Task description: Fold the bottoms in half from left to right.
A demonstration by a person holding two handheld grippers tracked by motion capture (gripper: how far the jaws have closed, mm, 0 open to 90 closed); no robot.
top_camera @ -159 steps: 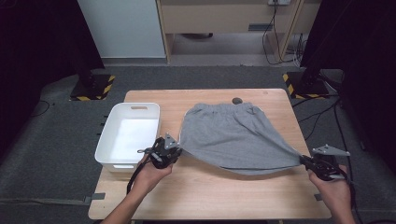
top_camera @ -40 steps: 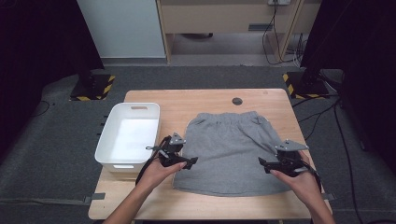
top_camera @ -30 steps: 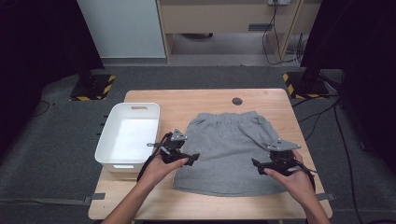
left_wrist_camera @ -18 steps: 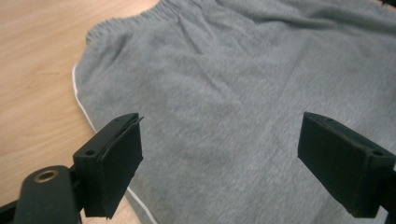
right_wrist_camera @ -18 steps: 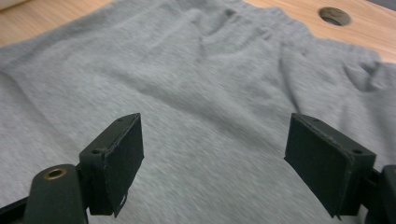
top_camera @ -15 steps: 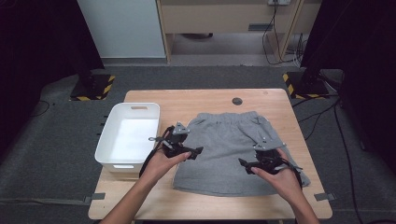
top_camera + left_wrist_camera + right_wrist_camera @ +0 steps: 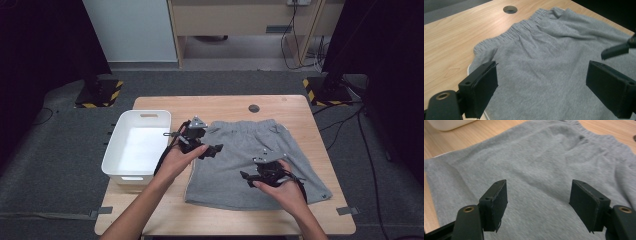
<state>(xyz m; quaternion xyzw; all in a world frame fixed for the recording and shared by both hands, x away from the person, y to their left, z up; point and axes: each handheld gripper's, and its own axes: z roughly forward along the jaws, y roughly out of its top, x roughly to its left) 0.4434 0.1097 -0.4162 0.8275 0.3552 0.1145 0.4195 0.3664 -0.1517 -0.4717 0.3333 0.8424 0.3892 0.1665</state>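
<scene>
On the wooden table [image 7: 225, 105], grey shorts [image 7: 250, 165] lie flat, waistband toward the far edge, just right of the white bin [image 7: 137, 145]. We hold both tools over the shorts. Our left gripper [image 7: 212, 149] hovers above the shorts' left edge (nearest the bin), jaws spread wide, gripping nothing. Our right gripper [image 7: 246, 175] sits over the shorts' lower middle; its jaws, just closing, stand well apart with only cloth beneath them.

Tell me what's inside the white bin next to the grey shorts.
The white bin looks empty: a bare white floor shows. The near wall hides the strip of floor just behind it. The grey shorts lie outside it on the table.
</scene>
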